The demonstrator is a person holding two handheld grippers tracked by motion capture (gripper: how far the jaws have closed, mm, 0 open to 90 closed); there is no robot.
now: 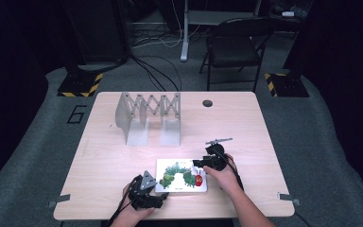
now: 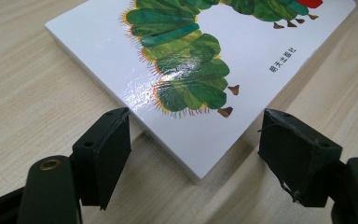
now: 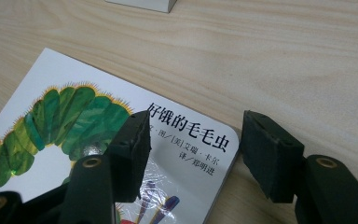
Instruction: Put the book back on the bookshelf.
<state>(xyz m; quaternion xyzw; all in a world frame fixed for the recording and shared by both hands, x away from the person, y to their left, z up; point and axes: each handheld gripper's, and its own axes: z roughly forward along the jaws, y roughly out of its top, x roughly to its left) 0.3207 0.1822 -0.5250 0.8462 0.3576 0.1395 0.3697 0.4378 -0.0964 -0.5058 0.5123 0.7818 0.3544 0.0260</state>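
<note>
White and glossy, the book [image 1: 181, 176] lies flat on the table [image 1: 104, 156], near its 6 o'clock edge, cover up with a green caterpillar across it. Seen from the high view, the left gripper [image 1: 162, 195] sits at the book's 7 o'clock corner and the right gripper [image 1: 197, 163] at its 2 o'clock corner.

Along the left gripper [image 2: 195, 140] view, the jaws stand spread, one on each side of the book's [image 2: 242, 70] near corner; the left pad lies just beside the book's edge, the right pad stands apart from it over bare wood. Nothing is pinched.

Along the right gripper [image 3: 193, 149] view, the jaws are also spread and straddle the rounded corner of the book [image 3: 186, 158]: one pad hangs over the cover next to the printed title, the other over the table just outside the edge. Whether either pad touches the book cannot be told.

At 11 o'clock from the book, well apart, stands a grey metal rack [image 1: 149, 117].
</note>
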